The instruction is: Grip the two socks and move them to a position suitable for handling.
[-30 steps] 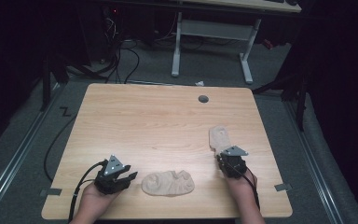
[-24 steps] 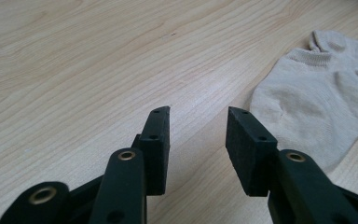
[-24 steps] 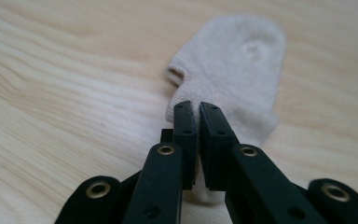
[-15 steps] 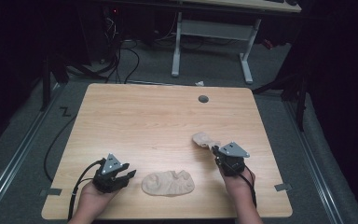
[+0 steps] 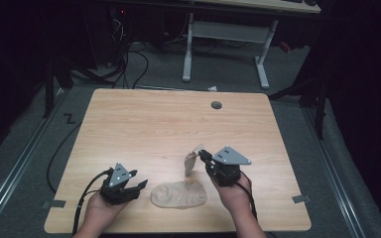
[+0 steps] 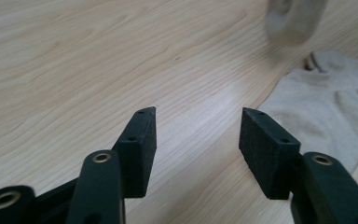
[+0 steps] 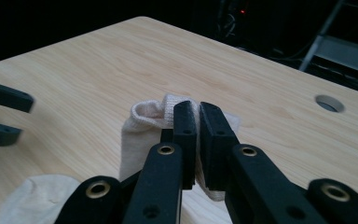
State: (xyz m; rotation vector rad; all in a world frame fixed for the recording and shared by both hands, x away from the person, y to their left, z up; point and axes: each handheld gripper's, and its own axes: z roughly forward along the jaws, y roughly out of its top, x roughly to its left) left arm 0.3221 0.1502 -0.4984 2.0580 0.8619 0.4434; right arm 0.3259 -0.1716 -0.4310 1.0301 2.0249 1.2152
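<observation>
From the high view, a flat beige sock (image 5: 178, 194) lies near the front edge of the wooden table (image 5: 149, 124), and everything else sits around it: the left gripper (image 5: 138, 187) rests just to its left with jaws spread, while the right gripper (image 5: 202, 154) stands just behind and to its right, pinching a second sock (image 5: 190, 161) that hangs down toward the flat one (whether the two touch cannot be told). A round hole (image 5: 216, 105) lies well beyond the flat sock, near the far edge. In the left gripper view, the left gripper (image 6: 198, 133) has its jaws wide apart over bare wood, the flat sock (image 6: 335, 107) just right of them. In the right gripper view, the right gripper (image 7: 198, 135) is pressed tight on the second sock (image 7: 142, 128), with the flat sock (image 7: 37, 198) below at left.
</observation>
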